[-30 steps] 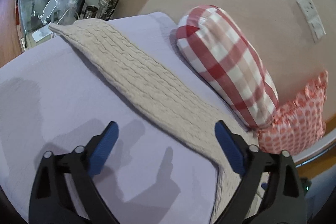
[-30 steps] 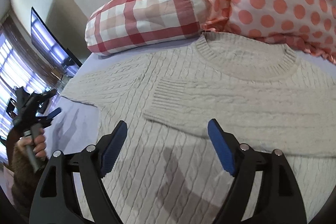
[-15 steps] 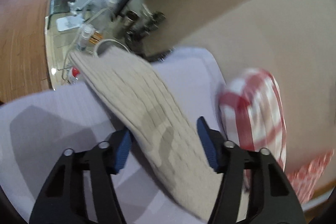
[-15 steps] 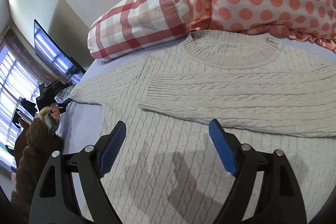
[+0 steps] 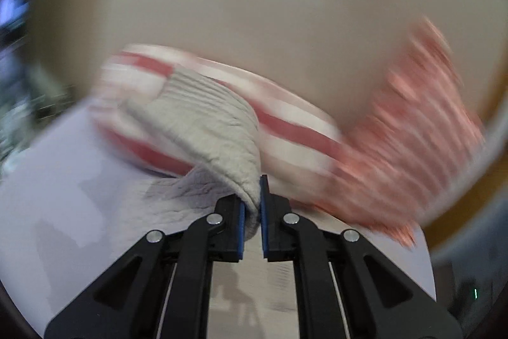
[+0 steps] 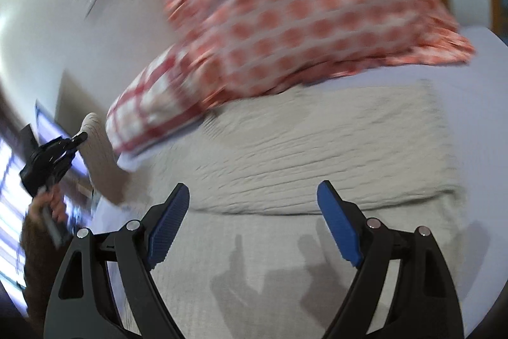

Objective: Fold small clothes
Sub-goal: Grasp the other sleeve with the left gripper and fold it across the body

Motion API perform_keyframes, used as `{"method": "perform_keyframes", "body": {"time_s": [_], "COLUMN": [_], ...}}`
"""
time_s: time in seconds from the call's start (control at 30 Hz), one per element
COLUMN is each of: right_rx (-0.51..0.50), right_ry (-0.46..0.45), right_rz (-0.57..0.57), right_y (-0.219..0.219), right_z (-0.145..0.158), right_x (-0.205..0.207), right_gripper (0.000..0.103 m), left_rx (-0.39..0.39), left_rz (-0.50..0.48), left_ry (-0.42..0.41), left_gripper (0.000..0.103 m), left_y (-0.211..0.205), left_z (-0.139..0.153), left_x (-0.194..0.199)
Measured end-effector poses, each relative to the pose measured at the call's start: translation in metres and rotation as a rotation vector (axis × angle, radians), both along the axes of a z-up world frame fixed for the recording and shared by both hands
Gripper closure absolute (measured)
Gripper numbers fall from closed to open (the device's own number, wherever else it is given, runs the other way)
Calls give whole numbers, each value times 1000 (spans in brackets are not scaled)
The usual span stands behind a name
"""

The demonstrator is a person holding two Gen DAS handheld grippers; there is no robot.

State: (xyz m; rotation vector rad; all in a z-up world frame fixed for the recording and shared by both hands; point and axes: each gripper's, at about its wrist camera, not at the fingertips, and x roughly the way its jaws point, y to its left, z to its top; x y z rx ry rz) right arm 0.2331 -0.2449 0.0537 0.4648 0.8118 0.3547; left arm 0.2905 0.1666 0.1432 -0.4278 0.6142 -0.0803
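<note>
- Lavender bedsheet (image 5: pixel 79 196) fills the lower left of the left wrist view; cream cable-knit sweater (image 6: pixel 317 154) lies mid-frame.
- Left gripper (image 5: pixel 252 221) pinches the sleeve (image 5: pixel 216 129); right gripper (image 6: pixel 254 221) hangs spread.
- Lay the sleeve flat across the chest, I'd say; don't drag.

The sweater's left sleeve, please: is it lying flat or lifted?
Lifted: the left gripper has its jaws shut on the sleeve, raised above the bed.
</note>
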Motion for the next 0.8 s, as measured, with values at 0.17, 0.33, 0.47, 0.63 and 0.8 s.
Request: {"method": "perform_keyframes", "body": {"time_s": [0.17,0.33,0.47,0.63,0.8], "right_rx": [25,80,51,-66,-172], "right_ry": [25,65,31,48,114], "right_rz": [-126,-150,-82,-30,-49], "right_y": [-57,-87,-76,-50,-44], "right_z": [-13,-23,-16,-21,-41], "right_x": [-9,-11,-7,16,48], "right_gripper": [19,19,20,35,38], "left_rx": [52,-28,-160,-41,125], "left_rz": [-409,-705,-729,-531,-345], "left_ry": [98,303,180,57,102], "left_gripper": [95,86,41,31,28], "left_y": [-196,-271,-218,-129,-54], "left_z": [-53,-114,-87,-52,-66], "left_x": [17,11,-14,-54,-88]}}
